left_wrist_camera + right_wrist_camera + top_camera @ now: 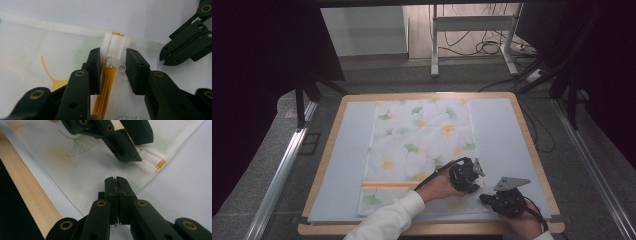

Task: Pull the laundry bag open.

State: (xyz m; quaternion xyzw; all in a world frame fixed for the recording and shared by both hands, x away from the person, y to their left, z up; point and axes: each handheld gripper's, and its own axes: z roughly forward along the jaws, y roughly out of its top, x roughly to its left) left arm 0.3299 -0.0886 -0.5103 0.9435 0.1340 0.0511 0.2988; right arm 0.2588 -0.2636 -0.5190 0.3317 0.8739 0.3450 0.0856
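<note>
Zipper pull lies near the table's front right corner, between the left gripper's part-open jaws, not yet pinched. Right gripper, closed, pins the pillowcase. Next: pinch the pull.

both forearms come in from the bottom of the high view. the left arm, in a white sleeve, reaches up and to the right, its hand wrapped round the left hand-held gripper, which is tilted forward and down. in the left gripper view its two black jaws stand partly apart with a clear gap between the pads. the right hand sits low at the near edge, holding the right hand-held gripper, which points left toward the other. its jaws are pressed together, pad against pad. the two grippers lie near each other without touching.
</note>
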